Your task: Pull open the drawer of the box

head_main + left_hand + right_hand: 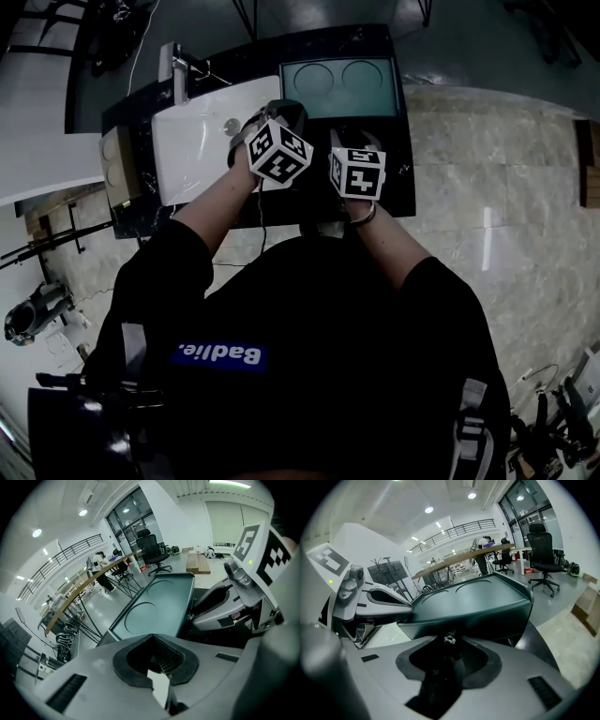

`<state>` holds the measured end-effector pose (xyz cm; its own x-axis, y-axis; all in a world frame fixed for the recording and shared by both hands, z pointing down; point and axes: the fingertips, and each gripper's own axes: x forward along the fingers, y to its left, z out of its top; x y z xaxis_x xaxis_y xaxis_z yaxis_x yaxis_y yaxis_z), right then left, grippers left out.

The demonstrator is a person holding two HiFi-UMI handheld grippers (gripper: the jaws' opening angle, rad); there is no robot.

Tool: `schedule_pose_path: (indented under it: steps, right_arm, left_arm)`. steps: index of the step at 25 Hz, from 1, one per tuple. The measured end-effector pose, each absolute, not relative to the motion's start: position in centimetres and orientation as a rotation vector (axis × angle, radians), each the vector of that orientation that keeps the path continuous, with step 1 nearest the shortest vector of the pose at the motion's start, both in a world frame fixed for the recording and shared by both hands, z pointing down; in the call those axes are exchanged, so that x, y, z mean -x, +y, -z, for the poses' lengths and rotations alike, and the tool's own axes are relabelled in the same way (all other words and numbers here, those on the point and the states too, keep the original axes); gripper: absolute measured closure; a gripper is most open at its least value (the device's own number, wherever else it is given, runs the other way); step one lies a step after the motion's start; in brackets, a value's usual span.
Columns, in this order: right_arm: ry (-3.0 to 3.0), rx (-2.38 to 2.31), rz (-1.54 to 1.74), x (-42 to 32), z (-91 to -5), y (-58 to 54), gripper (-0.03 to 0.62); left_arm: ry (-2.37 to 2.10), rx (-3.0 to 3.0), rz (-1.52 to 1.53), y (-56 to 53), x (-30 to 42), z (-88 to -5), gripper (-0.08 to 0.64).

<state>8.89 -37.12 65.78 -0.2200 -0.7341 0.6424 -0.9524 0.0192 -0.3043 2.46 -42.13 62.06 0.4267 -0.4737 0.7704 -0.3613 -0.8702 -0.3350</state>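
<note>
the one bit of print you can read sits on your black top (309, 394): a blue label (219, 354) with white letters that seem to spell "badlie."; the exact spelling is hard to make out. the cube (278, 152) on your left tool (155, 666) and the cube (357, 172) on your right tool (448, 663) carry black-and-white square markers, coded patterns rather than letters. the right cube's markers also show at the upper right of the left tool's view, and one of the left cube's at the upper left of the right tool's view.
</note>
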Motion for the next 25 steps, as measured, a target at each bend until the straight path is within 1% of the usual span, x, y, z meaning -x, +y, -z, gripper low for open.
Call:
schedule_pose_path:
  steps: [4,5,6,7,25]
  right_arm:
    - [-1.987,-1.728,-0.992,-8.6,-66.1,-37.1,0.454]
    - [-1.978,-1.735,-0.985,-8.6,-66.1,-37.1,0.467]
    - [-1.97,-1.743,-0.978,-8.8,-66.2,-37.0,0.513]
    - [-1.966,-1.75,-0.973,-9.0,-66.2,-37.0,0.522]
    - [-1.965,-1.76,-0.985,-8.9,-66.1,-35.7,0.523]
  left_arm:
    - [0.766,2.559,1.429,-42.4,-2.5,-62.1,0.558]
    - [0.769,2.559,1.427,-42.3,-2.6,-62.1,0.558]
    - [0.772,2.561,1.425,-42.3,-2.6,-62.0,0.558]
    - [0.775,2.564,1.422,-42.3,-2.7,-62.0,0.558]
    - [0.786,2.576,1.393,-42.1,-2.7,-61.8,0.558]
